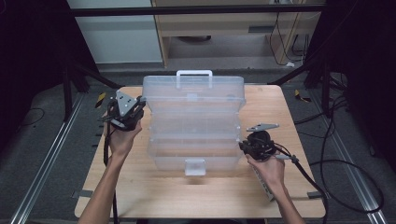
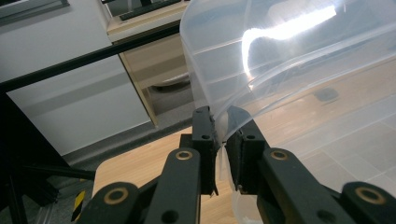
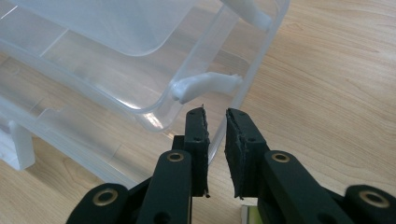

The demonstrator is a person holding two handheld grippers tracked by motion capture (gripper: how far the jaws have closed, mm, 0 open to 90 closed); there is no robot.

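Clear plastic tiered box (image 1: 194, 123) sits mid-counter (image 1: 187, 196), lid thrown open toward the far side, white carry handle (image 1: 194, 74) at the far edge, white latch (image 1: 194, 166) at the near edge. Its long axis runs left to right across my view.

My left hand-held gripper (image 1: 138, 108) is at the box's far-left corner, the box lying to its right. In the left gripper view the jaws are pinched on the thin rim of the clear lid (image 2: 280, 60); the rim runs down between the pads and they press on it. That is the hold the next move depends on, I judge: swinging the lid.

My right hand-held gripper (image 1: 245, 145) is at the near-right corner, the box to its left. In the right gripper view the jaws stand a narrow gap apart, nothing between them, just short of the tray's white hinge arm (image 3: 205, 85).
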